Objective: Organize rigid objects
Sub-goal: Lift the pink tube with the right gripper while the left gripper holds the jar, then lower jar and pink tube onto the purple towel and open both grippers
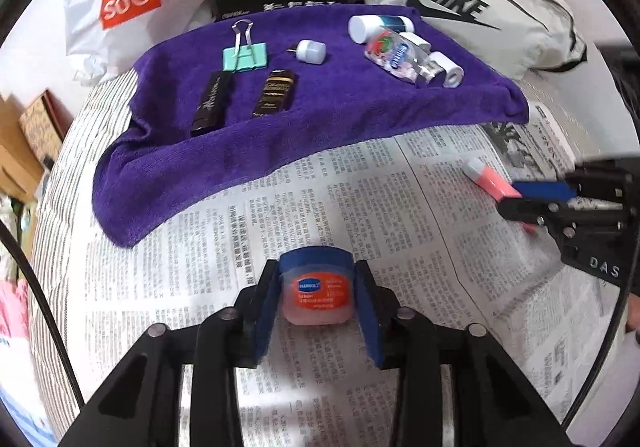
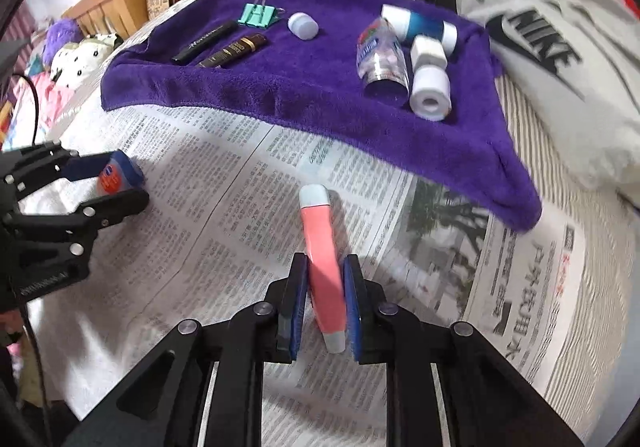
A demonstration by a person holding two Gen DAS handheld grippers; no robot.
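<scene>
Clamped in the left gripper [image 1: 318, 299], a small, stiff, light jar [image 1: 316, 289] sits low over the newspaper [image 1: 320, 183], while the right gripper [image 2: 325, 299] pinches a slick pink tube [image 2: 323, 259] mid-body.

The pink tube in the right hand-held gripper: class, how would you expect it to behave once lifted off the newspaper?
The pink tube looks rigid, keeping its form between the right hand-held gripper's closed pads. It is probably light, being slim plastic. Gripped near one end, its long capped end may sag or pivot. Its smooth, rounded body could slip.
</scene>
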